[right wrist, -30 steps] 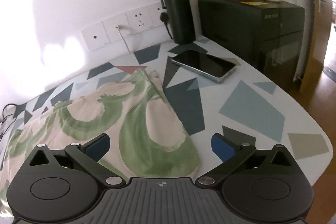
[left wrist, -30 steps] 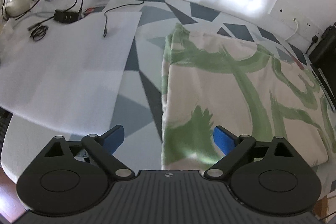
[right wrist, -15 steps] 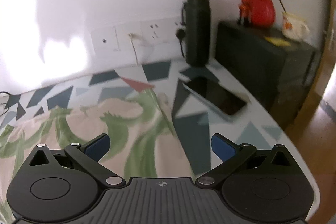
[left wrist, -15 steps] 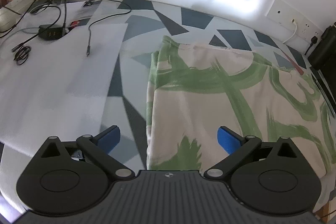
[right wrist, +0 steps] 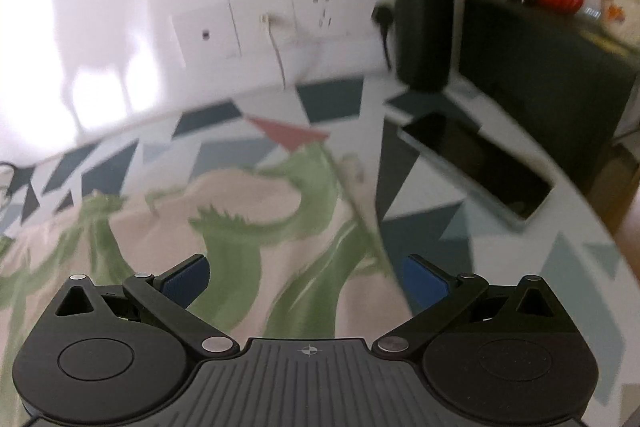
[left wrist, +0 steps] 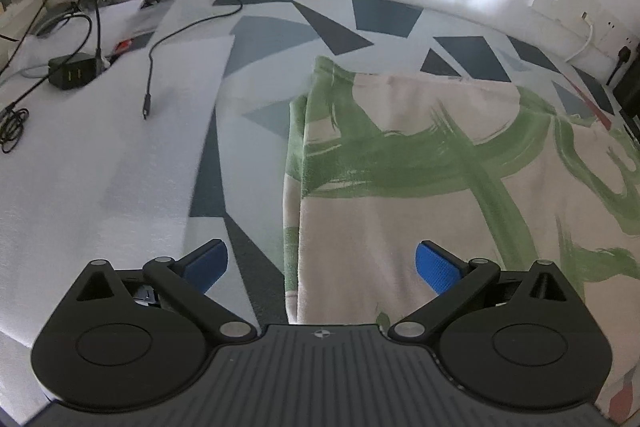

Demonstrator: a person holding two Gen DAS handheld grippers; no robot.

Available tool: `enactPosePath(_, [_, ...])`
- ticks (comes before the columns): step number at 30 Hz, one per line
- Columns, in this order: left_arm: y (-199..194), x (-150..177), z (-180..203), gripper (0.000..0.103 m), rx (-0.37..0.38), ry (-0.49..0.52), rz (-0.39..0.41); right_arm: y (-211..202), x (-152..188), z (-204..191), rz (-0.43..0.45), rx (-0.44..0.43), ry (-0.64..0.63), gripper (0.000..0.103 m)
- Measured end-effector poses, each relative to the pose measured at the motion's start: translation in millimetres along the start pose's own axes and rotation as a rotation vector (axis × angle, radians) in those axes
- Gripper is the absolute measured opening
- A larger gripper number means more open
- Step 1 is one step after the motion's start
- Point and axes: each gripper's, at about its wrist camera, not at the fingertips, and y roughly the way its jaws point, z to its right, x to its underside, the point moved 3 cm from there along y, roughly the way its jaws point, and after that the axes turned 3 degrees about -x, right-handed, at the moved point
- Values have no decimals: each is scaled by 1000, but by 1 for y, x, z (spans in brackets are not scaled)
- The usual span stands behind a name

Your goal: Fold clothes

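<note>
Garment: the cream cloth with green brush strokes [left wrist: 420, 163] is lying flat on the patterned surface [left wrist: 256, 39], already doubled over, with layered edges showing along its left side.
Left claw: your left claw [left wrist: 320, 263] is hovering with its blue pads spread wide, holding nothing, straddling the cloth's near left edge.
Right claw: your right claw [right wrist: 306, 277] is also gaping wide and empty, sitting over the cloth's right end; this view is blurred.
Handling: the cloth is looking soft, light and limp, so it is likely going to sag and drag unless both ends are lifted together.
Where to grip: you are best pinching through all stacked layers at the near corners, just inside the edge.
Watch out: the phone [right wrist: 476, 167] and the dark bottle [right wrist: 424, 3] are sitting near the right end; loose cables [left wrist: 152, 67] are lying well left.
</note>
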Motion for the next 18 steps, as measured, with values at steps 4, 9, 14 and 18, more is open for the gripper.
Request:
enactPosePath(4, [11,-3,3,102,7,13,-27,21,9,1,-50,9,-12,102])
enactPosePath(9, [17,-4,7,102,-7,31,-25,34,18,-1,-101,-21,-39,102])
enactPosePath(14, [20,-4,12,103,-38,63,-20,34,22,-5,-78,-7,-65,102])
enactPosePath(18, [22,-8,14,103,-60,35,-43,34,24,-7,-62,9,-64,102])
